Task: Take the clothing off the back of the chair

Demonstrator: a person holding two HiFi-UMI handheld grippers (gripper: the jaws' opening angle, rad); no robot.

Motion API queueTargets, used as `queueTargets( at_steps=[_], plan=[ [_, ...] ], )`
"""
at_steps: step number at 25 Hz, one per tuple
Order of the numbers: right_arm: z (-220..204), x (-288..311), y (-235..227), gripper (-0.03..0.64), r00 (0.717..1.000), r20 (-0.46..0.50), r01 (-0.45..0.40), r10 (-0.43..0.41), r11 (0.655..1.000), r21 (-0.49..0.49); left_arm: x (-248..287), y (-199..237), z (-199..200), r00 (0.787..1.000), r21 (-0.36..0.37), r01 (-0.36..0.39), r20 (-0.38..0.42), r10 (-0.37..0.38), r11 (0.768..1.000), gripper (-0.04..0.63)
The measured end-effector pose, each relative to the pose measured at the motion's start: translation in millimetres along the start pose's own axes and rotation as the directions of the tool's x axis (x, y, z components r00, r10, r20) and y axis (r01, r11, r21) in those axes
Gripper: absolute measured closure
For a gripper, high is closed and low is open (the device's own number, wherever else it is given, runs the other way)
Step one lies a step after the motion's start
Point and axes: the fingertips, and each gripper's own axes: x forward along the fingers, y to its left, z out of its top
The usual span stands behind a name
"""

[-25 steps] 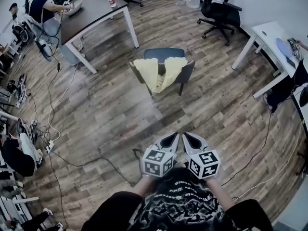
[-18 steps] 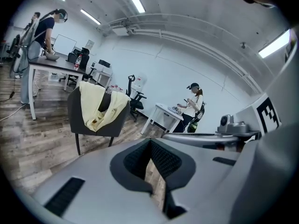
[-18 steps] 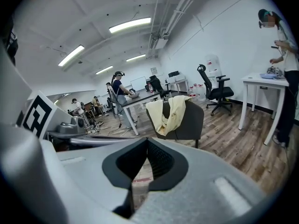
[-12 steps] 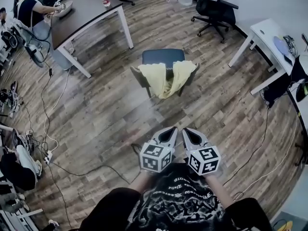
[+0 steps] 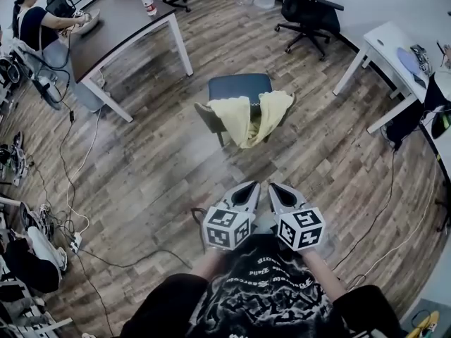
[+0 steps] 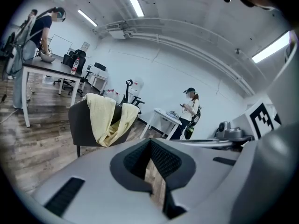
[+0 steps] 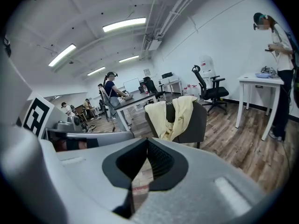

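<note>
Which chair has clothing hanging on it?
The dark chair mid-floor, its back draped with pale yellow clothing; the wheeled office chair by the wall is bare.

Clothing [image 5: 248, 117]: pale yellow, plain, no print.
Chair [image 5: 239, 86]: dark blue-grey seat, darker grey back.
Floor [image 5: 155, 167]: grey-brown wood planks, streaky grain, lighter and darker boards mixed.
Left tool [image 5: 246, 189]: light grey shell, black ribbed pads; cube white with black square markers.
Right tool [image 5: 277, 190]: light grey shell, black ribbed pads; cube white with black square markers.
Shirt [image 5: 271, 291]: black with white lettering and a mottled white pattern.
Left surface [image 5: 120, 20]: dark brown top, white legs.
Right surface [image 5: 391, 44]: white top and legs.
Office chair [image 5: 310, 13]: black all over.
Walls [image 7: 224, 45]: white.
</note>
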Motion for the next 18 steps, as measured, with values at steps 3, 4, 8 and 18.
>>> queueTargets(
  at_steps=[3,4,8,18],
  plan=[
    [-2.2,6.4,-0.4,0.614,1.000,-0.017,0.001,0.000,1.000,0.029,-1.6,9.8,2.4,1.000,-0.022,-0.014,-0.003,0.013,1.000,0.586],
    [-1.8,8.0,-1.0,0.614,1.000,-0.017,0.000,0.001,0.999,0.036,-1.7,13.5,1.9,1.000,-0.024,-0.026,-0.009,0.025,0.999,0.586],
    [5.1,17.6,-3.6,0.614,1.000,-0.019,-0.005,0.005,1.000,0.024,-3.3,28.1,7.8,0.997,-0.030,-0.078,0.003,0.078,0.996,0.586],
    [27.3,47.5,-19.2,0.614,0.999,-0.036,-0.005,0.006,1.000,0.002,16.4,51.7,20.6,0.991,-0.095,-0.131,-0.016,0.130,0.987,0.584]
  ],
)
